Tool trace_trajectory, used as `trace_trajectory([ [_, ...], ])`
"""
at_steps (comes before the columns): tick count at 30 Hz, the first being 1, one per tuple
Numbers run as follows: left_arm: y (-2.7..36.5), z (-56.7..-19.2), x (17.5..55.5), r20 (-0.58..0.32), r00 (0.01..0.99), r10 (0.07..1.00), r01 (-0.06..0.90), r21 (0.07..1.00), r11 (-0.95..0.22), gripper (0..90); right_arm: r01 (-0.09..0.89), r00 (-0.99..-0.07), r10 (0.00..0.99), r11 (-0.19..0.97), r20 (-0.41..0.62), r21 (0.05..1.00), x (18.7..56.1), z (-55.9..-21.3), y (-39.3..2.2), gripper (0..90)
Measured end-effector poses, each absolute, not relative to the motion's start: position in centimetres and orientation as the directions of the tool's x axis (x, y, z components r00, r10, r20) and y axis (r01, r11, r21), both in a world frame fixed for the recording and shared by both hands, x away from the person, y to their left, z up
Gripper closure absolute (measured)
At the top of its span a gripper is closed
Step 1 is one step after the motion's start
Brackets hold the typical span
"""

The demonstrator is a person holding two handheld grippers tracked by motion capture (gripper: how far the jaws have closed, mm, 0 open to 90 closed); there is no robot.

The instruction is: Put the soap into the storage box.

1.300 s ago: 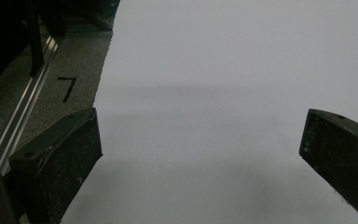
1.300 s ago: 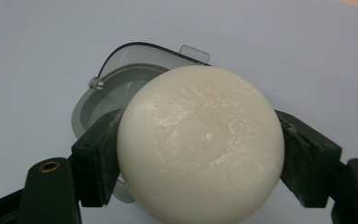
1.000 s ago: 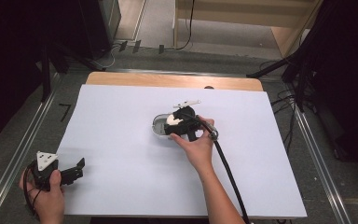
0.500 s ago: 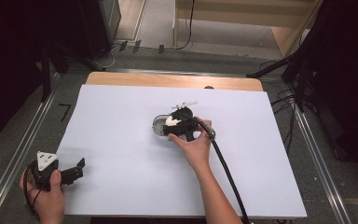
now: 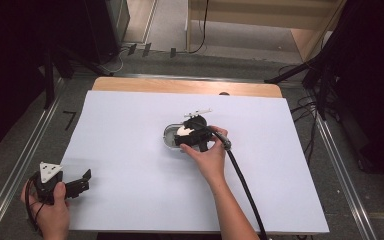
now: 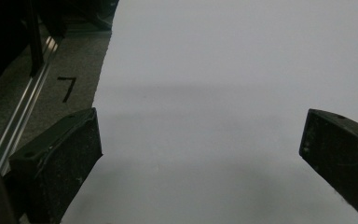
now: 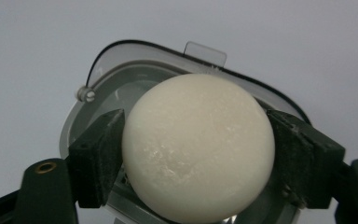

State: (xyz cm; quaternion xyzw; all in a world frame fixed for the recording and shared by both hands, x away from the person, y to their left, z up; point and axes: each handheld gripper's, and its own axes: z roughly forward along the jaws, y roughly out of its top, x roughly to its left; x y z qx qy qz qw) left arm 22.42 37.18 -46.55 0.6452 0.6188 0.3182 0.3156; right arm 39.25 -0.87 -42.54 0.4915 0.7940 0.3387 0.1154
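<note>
Ball release over dish, table centre.
Right gripper [image 7: 193, 154] jaws opening, pads touching white ball [image 7: 198, 147]; roll-off toward 6 o'clock of clear dish [image 7: 121, 60] possible. Left gripper [image 6: 200, 154] spread, empty.

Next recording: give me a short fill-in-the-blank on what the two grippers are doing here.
1. The right gripper has a round, cream-white ____ between its jaws.
2. The ball sits over a clear, grey-rimmed ____.
3. The left gripper has its jaws ____, with nothing between them.
4. The table is covered in a ____ sheet.

Missing words: ball; container; open; white
</note>
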Motion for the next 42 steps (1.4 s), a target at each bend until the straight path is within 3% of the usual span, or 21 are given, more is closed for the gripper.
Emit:
trace_trajectory([
  [19,37.1,-46.5,22.4,0.025,0.032,0.999,0.599,0.800,-0.039,0.0,0.675,-0.450,0.871,0.187,0.198,0.713,38.4,-40.2,-3.7,27.0],
  [31,37.1,-46.5,22.4,0.027,0.032,0.999,0.600,0.799,-0.041,0.0,0.648,-0.411,0.895,0.153,0.174,0.746,37.1,-41.1,-7.4,24.2],
  [34,37.1,-46.5,22.4,0.027,0.032,0.999,0.601,0.798,-0.041,0.0,0.640,-0.410,0.895,0.145,0.175,0.755,36.7,-41.4,-8.0,21.7],
  [36,37.1,-46.5,22.4,0.026,0.031,0.999,0.599,0.799,-0.039,0.0,0.636,-0.391,0.908,0.147,0.152,0.758,36.4,-41.6,-8.3,15.4],
  [42,37.1,-46.6,22.4,0.024,0.030,0.999,0.599,0.800,-0.037,0.0,0.639,-0.397,0.907,0.163,0.141,0.752,35.8,-42.1,-9.4,13.3],
])
